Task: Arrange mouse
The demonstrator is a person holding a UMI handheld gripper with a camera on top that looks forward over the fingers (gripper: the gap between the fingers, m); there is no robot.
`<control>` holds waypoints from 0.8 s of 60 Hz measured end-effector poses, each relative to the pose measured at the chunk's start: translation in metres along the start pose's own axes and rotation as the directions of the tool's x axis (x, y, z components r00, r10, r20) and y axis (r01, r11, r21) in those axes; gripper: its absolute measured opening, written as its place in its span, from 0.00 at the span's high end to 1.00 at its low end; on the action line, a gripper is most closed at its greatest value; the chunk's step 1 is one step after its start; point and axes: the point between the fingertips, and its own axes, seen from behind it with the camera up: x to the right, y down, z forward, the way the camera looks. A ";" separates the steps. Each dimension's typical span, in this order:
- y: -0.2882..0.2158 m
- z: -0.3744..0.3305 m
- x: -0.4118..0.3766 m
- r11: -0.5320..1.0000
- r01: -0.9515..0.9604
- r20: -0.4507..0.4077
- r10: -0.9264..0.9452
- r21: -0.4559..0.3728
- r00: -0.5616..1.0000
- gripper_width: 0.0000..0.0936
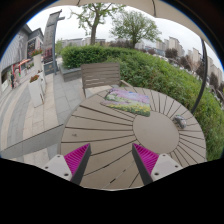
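My gripper (111, 160) is open and empty, its two magenta-padded fingers (76, 157) spread wide above the near part of a round slatted wooden table (95, 130). At the table's far side lies a patterned mat (130, 100) in green, white and purple, well beyond the fingers. A small grey thing on the mat (122, 96) may be the mouse; I cannot tell for sure.
A wooden slatted chair (100, 77) stands behind the table. A green hedge (165, 75) runs along the right and back. A paved terrace (35, 115) lies to the left, with buildings and trees beyond.
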 end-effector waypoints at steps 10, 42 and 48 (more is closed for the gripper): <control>-0.002 0.002 0.054 0.999 -0.024 -0.068 0.027 0.047 0.997 0.09; 0.023 -0.018 0.269 0.964 -0.204 -0.308 0.249 0.170 0.918 0.09; 0.025 -0.014 0.297 0.964 -0.197 -0.329 0.248 0.181 0.911 0.09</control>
